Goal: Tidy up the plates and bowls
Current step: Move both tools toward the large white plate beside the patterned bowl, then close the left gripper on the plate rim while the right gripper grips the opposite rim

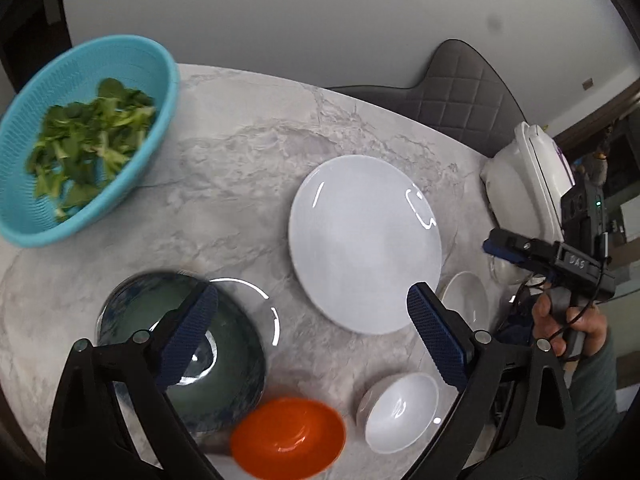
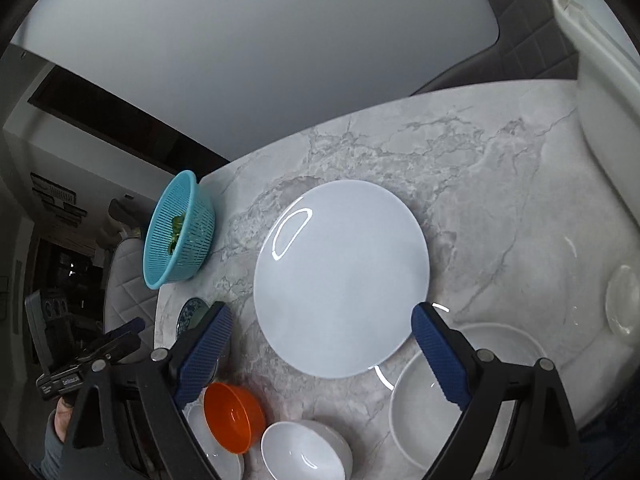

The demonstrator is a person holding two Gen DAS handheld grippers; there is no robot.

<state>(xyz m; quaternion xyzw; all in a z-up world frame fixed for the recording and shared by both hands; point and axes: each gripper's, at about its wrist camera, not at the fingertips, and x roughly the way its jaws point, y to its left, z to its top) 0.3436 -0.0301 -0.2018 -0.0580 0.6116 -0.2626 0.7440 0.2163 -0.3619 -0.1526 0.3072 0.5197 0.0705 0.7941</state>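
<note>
Left wrist view
- Left tongs [image 1: 312,312]: spread wide, nothing between the pads, hovering above the marble table [image 1: 240,168].
- Dark glazed bowl [image 1: 180,356]: directly under the left-hand pad [image 1: 192,336]; the nearest dish to these tongs, though not touched.
- White plate [image 1: 364,244]: flat on the table, ahead of the tongs and toward their right-hand finger; round, so no long axis to line up with.
- Orange bowl [image 1: 288,436] and small white bowl [image 1: 400,412]: side by side at the near edge, below the gap of the tongs.
- Blue colander [image 1: 80,140]: holds greens, well apart at far left.
- Right tongs [image 1: 504,246]: seen side-on at the right edge in a person's hand [image 1: 568,324]; how far open cannot be told here.

Right wrist view
- Right tongs [image 2: 320,344]: wide apart and empty.
- White plate [image 2: 342,278]: lies straight ahead, its near rim centred between the two fingers; I judge this hand better placed for it.
- Shallow white dish [image 2: 464,400]: partly under the right-hand finger, with the plate's rim overlapping its edge.
- Orange bowl [image 2: 234,416], white bowl [image 2: 304,452]: near edge, just beside each other.
</note>
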